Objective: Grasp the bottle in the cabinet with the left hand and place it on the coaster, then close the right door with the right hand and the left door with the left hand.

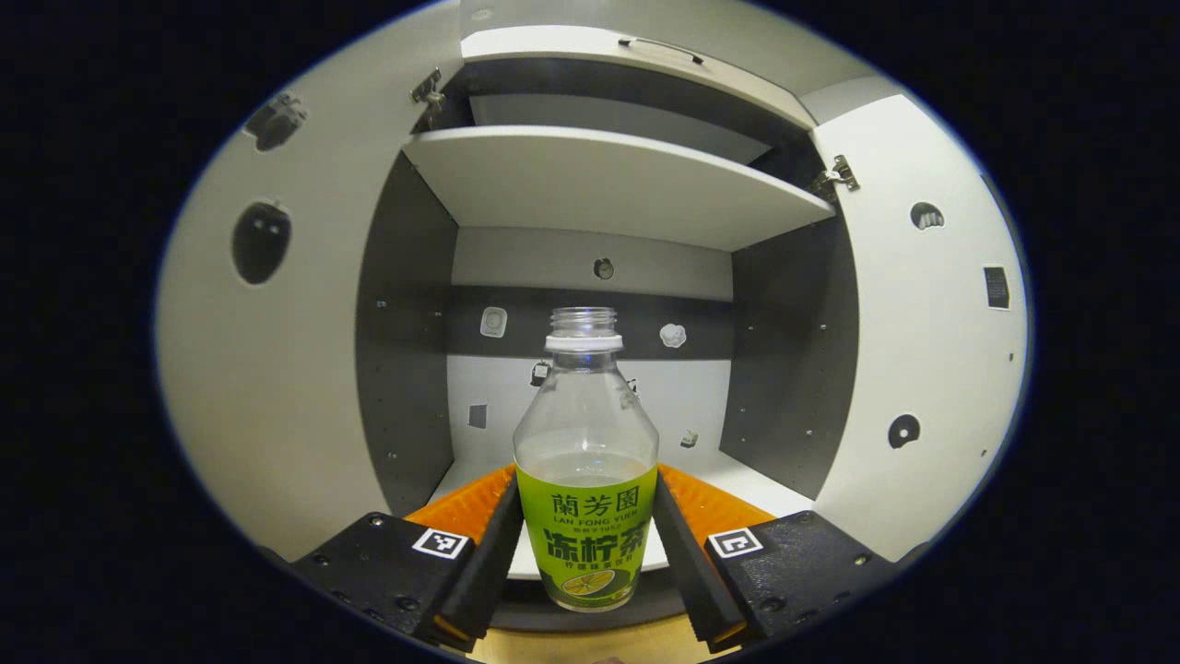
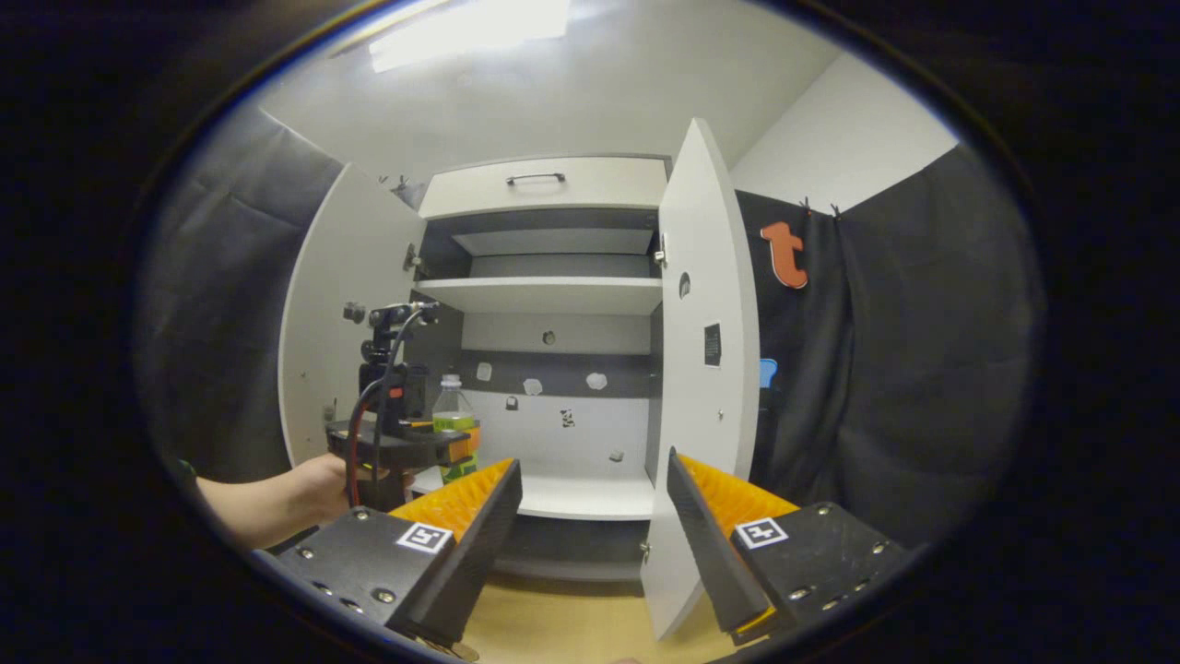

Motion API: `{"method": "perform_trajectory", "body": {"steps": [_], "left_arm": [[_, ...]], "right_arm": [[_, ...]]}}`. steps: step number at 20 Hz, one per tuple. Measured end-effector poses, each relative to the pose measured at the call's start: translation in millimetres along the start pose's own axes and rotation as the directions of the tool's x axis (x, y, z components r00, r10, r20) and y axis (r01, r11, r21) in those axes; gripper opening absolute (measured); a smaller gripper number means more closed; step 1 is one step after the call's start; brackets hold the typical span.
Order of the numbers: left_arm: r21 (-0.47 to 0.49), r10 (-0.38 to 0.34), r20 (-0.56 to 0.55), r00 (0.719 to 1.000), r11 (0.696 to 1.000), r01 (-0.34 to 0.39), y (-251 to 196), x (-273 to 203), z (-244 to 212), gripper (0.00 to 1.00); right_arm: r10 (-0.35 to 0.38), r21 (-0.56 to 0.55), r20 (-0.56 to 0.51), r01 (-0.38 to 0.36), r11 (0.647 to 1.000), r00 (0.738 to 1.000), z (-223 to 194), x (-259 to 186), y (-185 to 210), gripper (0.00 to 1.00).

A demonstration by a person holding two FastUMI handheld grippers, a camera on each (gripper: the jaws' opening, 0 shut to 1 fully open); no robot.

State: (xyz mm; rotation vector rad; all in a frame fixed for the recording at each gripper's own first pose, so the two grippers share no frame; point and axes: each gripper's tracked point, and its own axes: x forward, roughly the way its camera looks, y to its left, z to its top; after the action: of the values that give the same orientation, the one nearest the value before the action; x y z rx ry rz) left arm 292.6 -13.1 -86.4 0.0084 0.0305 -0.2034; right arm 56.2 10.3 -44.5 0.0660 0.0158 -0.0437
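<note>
A clear bottle (image 1: 586, 406) with a green label and no cap stands upright between the fingers of my left gripper (image 1: 586, 480), which is shut on its label just in front of the cabinet's lower shelf (image 1: 737, 470). In the right gripper view the same bottle (image 2: 454, 415) sits in the left gripper (image 2: 433, 449), held by a hand (image 2: 323, 484) at the cabinet's left side. My right gripper (image 2: 592, 461) is open with nothing in it, facing the cabinet from farther back. Both doors stand open: the left door (image 2: 346, 314) and the right door (image 2: 705, 369).
A white upper shelf (image 1: 608, 180) spans the cabinet above the bottle, with a drawer (image 2: 548, 184) on top. A wooden tabletop (image 2: 572, 618) lies in front of the cabinet. The right door's edge (image 2: 666, 553) juts out toward my right gripper. Black cloth hangs on both sides.
</note>
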Motion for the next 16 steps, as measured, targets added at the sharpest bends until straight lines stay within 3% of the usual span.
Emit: {"method": "perform_trajectory", "body": {"steps": [9,13,16], "left_arm": [[-0.031,0.016,-0.042,0.999,0.999,-0.017,-11.9,-108.3,-30.8,0.78],[-0.027,0.029,-0.079,0.996,0.999,-0.031,-15.2,-147.5,-75.4,0.80],[-0.011,-0.003,-0.136,0.991,1.000,0.001,-28.9,-178.2,-126.2,0.80]], "right_arm": [[0.085,0.037,0.013,-0.086,0.996,0.996,5.8,-45.3,17.5,0.96],[0.109,0.046,0.003,-0.109,0.993,0.994,-1.2,-52.7,19.9,0.96],[0.126,0.046,-0.004,-0.126,0.991,0.992,-8.6,-55.5,22.9,0.96]]}}
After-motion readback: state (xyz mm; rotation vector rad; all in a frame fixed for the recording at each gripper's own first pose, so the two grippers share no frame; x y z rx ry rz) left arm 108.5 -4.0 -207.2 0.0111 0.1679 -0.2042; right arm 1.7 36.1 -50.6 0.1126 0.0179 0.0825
